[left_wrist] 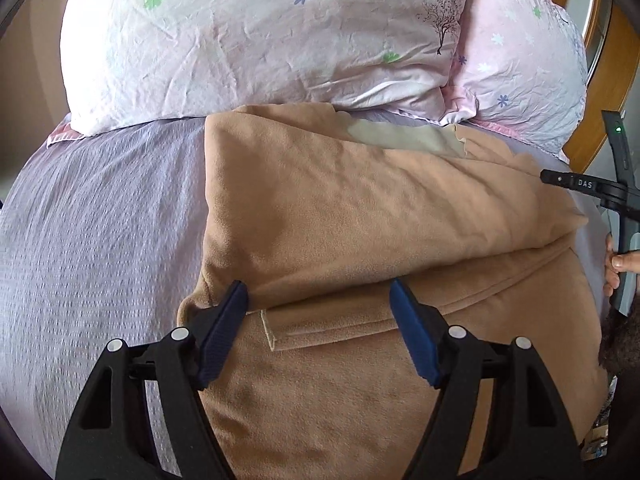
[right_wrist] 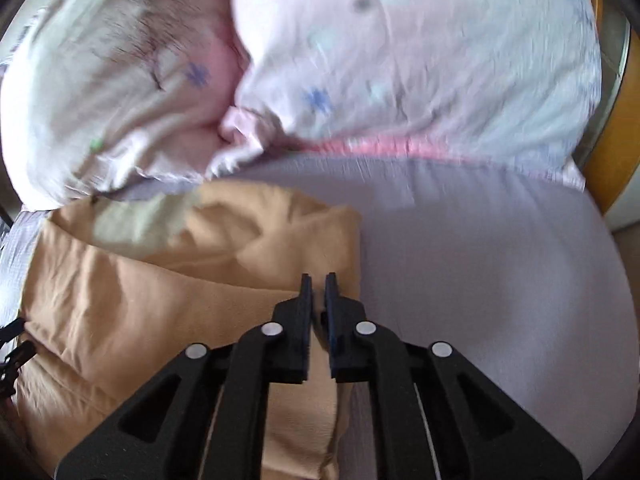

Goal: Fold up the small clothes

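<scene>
Tan garment lies folded mid-frame on the lavender bedsheet, below two floral pillows. Left gripper spread wide over its fold. Right gripper nearly closed at garment's right edge; pinch unclear.

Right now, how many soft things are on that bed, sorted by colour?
Tan: 1, the garment
Pale pink, flower-printed: 2, the left pillow and the right pillow
Lilac: 1, the bedsheet
Total: 4
</scene>
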`<state>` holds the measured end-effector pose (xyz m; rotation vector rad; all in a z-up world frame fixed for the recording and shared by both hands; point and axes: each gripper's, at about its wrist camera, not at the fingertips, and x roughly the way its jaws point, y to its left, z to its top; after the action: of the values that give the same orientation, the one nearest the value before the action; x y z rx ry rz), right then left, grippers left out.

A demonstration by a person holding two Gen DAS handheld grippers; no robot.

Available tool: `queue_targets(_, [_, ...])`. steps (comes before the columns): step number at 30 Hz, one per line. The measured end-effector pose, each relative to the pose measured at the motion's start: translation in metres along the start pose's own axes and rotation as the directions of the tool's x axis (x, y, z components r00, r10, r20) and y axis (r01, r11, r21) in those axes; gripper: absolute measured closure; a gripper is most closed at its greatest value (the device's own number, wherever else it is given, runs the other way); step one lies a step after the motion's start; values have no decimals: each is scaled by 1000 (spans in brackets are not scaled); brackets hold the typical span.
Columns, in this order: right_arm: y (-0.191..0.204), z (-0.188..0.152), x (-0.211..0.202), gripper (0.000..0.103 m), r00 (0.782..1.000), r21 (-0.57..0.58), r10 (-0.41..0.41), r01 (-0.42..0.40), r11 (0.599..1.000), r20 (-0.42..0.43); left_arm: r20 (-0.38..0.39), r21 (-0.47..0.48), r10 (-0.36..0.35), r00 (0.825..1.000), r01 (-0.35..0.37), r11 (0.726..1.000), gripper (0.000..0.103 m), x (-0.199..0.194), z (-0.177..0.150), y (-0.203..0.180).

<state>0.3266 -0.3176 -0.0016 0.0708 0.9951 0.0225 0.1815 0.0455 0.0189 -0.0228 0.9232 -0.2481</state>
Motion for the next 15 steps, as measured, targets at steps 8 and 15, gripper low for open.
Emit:
queue_targets(8, [-50, -71, -111, 19, 915, 53, 381, -391, 919, 130, 153, -3, -164, 974, 167, 986, 6, -99, -52, 25])
queue_targets(15, [-70, -213, -198, 10, 784, -76, 621, -618, 783, 15, 156, -61, -357, 921, 370, 927, 5, -167, -160, 68])
